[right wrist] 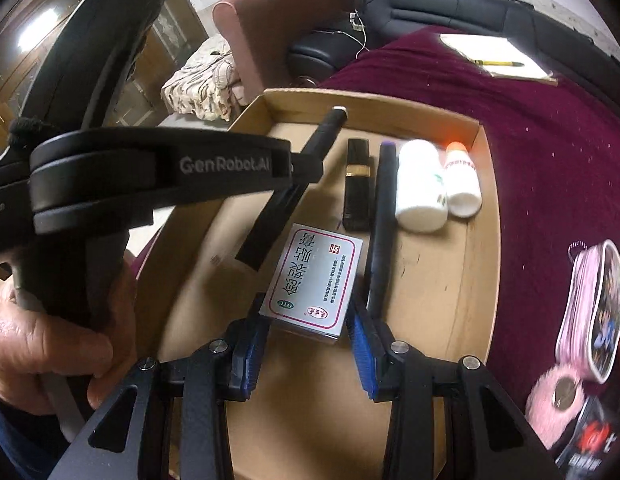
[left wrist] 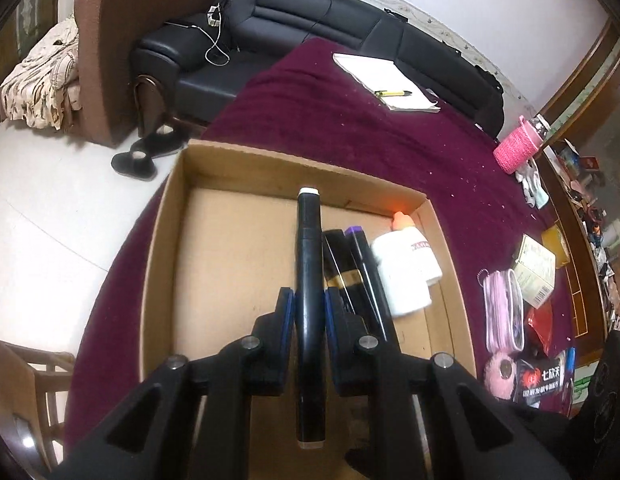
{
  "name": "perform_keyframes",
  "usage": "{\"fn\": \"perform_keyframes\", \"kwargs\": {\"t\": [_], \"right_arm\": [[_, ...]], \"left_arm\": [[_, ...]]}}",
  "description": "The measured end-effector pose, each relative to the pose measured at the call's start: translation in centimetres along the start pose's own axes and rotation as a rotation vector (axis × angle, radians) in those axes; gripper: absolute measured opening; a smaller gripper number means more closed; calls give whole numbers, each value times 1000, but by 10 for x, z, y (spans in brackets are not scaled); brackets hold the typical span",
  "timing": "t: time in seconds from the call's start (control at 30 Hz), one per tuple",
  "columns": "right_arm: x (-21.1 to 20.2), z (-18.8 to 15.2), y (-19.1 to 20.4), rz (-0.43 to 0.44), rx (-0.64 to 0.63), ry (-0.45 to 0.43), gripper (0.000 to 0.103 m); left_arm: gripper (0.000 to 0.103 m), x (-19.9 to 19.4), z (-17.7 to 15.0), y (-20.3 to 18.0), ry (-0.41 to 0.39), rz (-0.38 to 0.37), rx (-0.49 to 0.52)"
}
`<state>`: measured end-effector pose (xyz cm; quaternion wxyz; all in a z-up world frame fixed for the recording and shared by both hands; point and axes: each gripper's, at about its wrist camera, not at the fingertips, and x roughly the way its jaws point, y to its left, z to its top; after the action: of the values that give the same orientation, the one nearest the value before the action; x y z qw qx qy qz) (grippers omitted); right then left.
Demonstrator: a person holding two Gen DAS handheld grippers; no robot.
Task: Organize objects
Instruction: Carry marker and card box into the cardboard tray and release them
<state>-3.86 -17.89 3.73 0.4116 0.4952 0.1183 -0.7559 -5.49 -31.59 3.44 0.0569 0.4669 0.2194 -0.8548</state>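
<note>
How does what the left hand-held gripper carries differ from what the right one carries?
The left hand-held gripper is shut on a long black marker with white end caps; the right hand-held gripper holds a flat silver medicine box with printed text. The marker is slim and round, the medicine box broad and rectangular. Both are held over the cardboard box.

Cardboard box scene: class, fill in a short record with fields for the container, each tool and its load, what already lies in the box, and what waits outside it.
container: open cardboard box on a maroon cloth
left tool: shut on a black marker, over the box
right tool: shut on a medicine carton, over the box
in box: black-and-gold tube, dark pen, two white bottles
outside box: pink pouch, notepad
</note>
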Motion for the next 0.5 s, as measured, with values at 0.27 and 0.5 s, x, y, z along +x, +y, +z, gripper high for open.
{"fn": "perform_keyframes", "kwargs": {"t": [0.27,0.5], "right_arm": [[14,13,-9,-6,0,7,44],[16,17,-15,-1,22,6,45]], "left_arm": [[15,11,3,-5,13,-19,22],[15,15,5,1,9,-25,10]]}}
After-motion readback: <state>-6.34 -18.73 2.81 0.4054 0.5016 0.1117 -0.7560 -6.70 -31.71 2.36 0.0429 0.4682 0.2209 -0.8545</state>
